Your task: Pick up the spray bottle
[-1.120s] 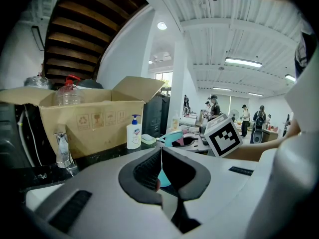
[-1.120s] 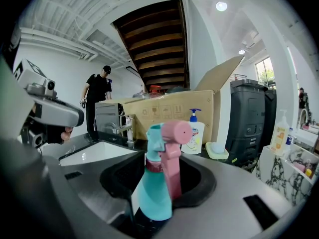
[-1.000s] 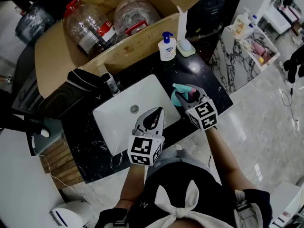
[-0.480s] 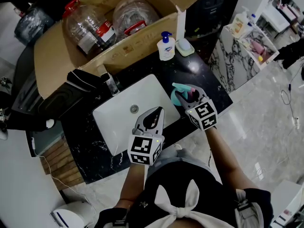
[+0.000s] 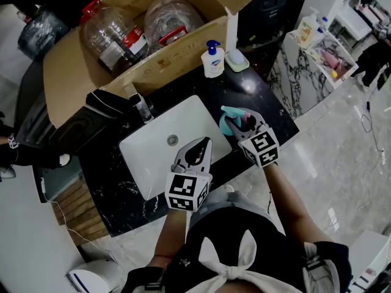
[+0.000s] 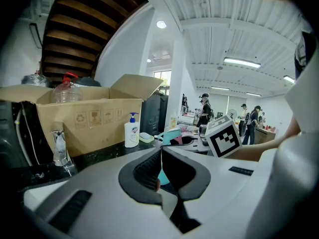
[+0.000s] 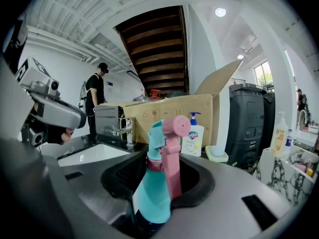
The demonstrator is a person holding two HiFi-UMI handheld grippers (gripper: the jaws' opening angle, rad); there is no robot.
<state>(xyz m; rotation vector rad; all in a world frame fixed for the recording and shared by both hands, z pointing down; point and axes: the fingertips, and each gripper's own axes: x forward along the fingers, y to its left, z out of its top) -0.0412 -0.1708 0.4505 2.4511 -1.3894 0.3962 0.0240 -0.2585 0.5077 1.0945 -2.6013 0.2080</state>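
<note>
**Hold tight, then lift straight up**

The spray bottle (image 7: 152, 198) is blue-green with a pink top. It stands upright between the jaws of the right gripper (image 5: 244, 125). It is on the black table (image 5: 256, 96), just beside the right side of the white sink (image 5: 153, 157). The jaws are clamped on the bottle up high, near its neck, one on each side. I cannot tell if the bottom of the bottle is off the table yet.

The left gripper (image 6: 160, 153) hangs over the front of the sink. Its jaws are together and there is nothing in them. It is apart from the bottle.

So the step now looks like the lift. Here is how I think it can go well:

- Keep the squeeze firm. The bottle looks smooth, so it could slide down if the grip gets loose.
- Do not squeeze too hard. The long pink trigger sits right by one jaw, and a hard push there might make it spray.
- Go straight up and go slowly. The hold is near the top, so the heavy bottom may swing if the move is fast.
- Keep the bottle upright, so it does not tip out sideways.
- Mind the sink. It is very close, and a dropped bottle would likely roll in.

The soap bottle (image 5: 213, 58) and the cardboard box (image 5: 165, 66) at the back are well apart from it, so there is room to lift. The left gripper can stay where it is, out of the way
</note>
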